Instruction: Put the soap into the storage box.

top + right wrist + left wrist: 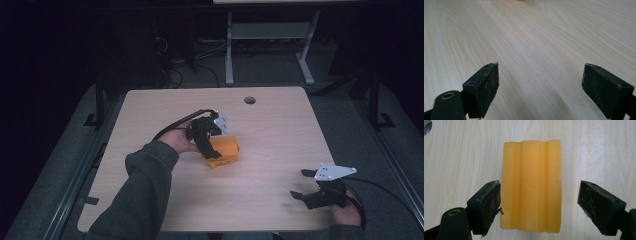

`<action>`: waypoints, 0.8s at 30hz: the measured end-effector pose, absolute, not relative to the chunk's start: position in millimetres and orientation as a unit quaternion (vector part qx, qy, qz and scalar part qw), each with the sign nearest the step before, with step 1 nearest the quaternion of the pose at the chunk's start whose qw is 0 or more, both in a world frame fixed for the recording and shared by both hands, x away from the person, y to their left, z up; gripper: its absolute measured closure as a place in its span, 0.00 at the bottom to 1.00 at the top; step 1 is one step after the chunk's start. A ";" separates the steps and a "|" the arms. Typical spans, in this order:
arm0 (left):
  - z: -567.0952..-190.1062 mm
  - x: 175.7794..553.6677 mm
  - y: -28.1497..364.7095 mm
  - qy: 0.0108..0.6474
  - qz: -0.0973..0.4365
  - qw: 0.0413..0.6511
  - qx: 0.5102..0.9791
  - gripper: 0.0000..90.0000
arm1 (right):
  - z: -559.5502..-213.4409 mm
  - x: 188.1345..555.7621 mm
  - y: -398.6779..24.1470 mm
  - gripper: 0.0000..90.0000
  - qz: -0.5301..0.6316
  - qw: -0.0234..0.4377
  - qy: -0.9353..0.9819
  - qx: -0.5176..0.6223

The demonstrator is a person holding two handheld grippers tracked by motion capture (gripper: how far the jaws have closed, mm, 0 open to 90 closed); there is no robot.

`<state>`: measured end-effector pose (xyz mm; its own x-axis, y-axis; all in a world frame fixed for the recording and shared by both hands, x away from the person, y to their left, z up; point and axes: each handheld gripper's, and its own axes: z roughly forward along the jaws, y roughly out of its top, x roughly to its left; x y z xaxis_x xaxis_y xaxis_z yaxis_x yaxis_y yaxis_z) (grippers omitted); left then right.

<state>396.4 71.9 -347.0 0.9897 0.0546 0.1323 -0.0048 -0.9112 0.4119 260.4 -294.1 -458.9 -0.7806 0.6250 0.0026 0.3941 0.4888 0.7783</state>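
- In the high view, my left gripper [212, 150] sits just left of the middle of the frame, right over the orange block [225, 151].
- In the left gripper view, the orange block [532, 186] stands in the middle of the frame, between my two jaws. The jaws are spread apart. The left jaw is touching the block's side or just beside it; I cannot tell which. The right jaw has a gap next to it.
- The block lies flat on the wooden table [270, 130] and has long ridges on top.
- My right gripper [302, 185] is at the lower right of the high view, well apart from the block. Its jaws are spread wide, with bare table [536, 50] between them.
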 end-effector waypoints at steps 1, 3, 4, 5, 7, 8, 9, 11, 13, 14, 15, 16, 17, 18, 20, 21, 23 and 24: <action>-346.0 395.8 72.6 0.013 0.072 0.210 0.975 0.20 | -458.9 260.3 -294.2 0.15 0.408 0.143 0.851 0.300; -343.8 394.7 74.6 0.013 0.072 0.209 0.975 0.20 | -458.7 260.3 -294.5 0.15 0.409 0.143 0.850 0.300; -343.8 394.7 74.6 0.013 0.072 0.209 0.975 0.20 | -458.7 260.3 -294.5 0.15 0.409 0.143 0.850 0.300; -341.1 393.6 77.0 0.016 0.074 0.214 0.974 0.20 | -458.8 260.3 -294.4 0.15 0.408 0.143 0.850 0.300; -338.6 392.0 79.7 0.016 0.076 0.216 0.973 0.20 | -458.8 260.4 -294.4 0.15 0.409 0.143 0.850 0.300; -337.9 391.0 81.0 0.016 0.077 0.217 0.973 0.20 | -458.8 260.5 -294.5 0.15 0.408 0.143 0.850 0.301; -337.1 390.2 82.2 0.017 0.077 0.216 0.973 0.20 | -458.8 260.5 -294.6 0.15 0.408 0.143 0.850 0.301; -336.2 389.0 83.7 0.017 0.079 0.216 0.973 0.20 | -458.8 260.5 -294.6 0.15 0.408 0.143 0.850 0.301; -334.8 387.5 86.1 0.019 0.077 0.218 0.973 0.20 | -458.9 260.4 -294.5 0.15 0.408 0.142 0.850 0.301; -334.7 387.0 86.9 0.019 0.078 0.218 0.973 0.20 | -458.9 260.4 -294.5 0.15 0.408 0.142 0.850 0.301; -335.4 385.8 89.1 0.019 0.084 0.215 0.973 0.20 | -458.9 260.4 -294.4 0.15 0.407 0.143 0.850 0.301; -336.0 385.5 90.4 0.021 0.082 0.216 0.973 0.20 | -459.0 260.3 -294.5 0.15 0.407 0.143 0.851 0.301; -336.4 384.7 91.8 0.023 0.082 0.218 0.972 0.20 | -459.0 260.2 -294.7 0.15 0.407 0.143 0.850 0.301; -336.3 384.2 93.6 0.022 0.083 0.219 0.972 0.20 | -459.0 260.2 -294.9 0.15 0.408 0.145 0.850 0.300; -336.2 383.4 96.7 0.025 0.081 0.221 0.972 0.20 | -459.0 260.1 -295.1 0.15 0.408 0.144 0.850 0.302; -336.5 382.8 98.0 0.026 0.081 0.220 0.972 0.20 | -459.1 260.1 -295.1 0.15 0.407 0.143 0.850 0.302; -336.3 382.2 99.3 0.024 0.082 0.217 0.972 0.20 | -459.2 260.1 -294.9 0.15 0.406 0.143 0.850 0.302; -335.9 380.5 101.8 0.026 0.085 0.220 0.971 0.20 | -459.2 260.1 -294.9 0.15 0.406 0.143 0.850 0.302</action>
